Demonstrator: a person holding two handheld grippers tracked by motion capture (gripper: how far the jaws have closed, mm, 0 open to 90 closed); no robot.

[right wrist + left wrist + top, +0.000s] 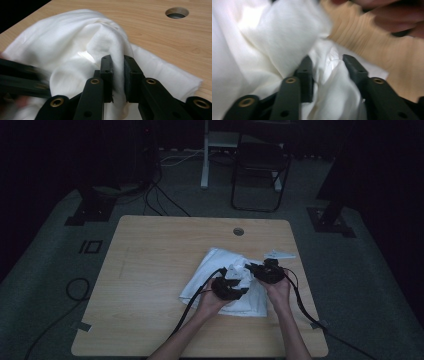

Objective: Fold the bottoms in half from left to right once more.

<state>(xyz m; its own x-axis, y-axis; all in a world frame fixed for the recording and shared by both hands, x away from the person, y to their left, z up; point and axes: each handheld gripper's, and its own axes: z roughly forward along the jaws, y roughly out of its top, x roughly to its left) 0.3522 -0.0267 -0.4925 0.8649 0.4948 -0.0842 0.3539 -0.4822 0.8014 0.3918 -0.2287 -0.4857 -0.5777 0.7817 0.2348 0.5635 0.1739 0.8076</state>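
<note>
A white cloth [210, 270] lies crumpled on the right half of the wooden table [150, 270]. Both hands meet over its right part. My left gripper [235, 282] is open: in the left gripper view its jaws [328, 68] stand apart with a loose fold of the cloth [262, 37] lying between them. My right gripper [255, 269] is just right of it. The right gripper view shows its jaws [118, 66] pinched close on a raised ridge of the cloth [62, 42], which is lifted into a peak.
A round cable hole [238, 231] sits near the table's far edge. A small white scrap [279, 254] lies right of the cloth. A chair [260, 165] and cables stand on the floor beyond. The other hand [387, 15] is close to my left gripper.
</note>
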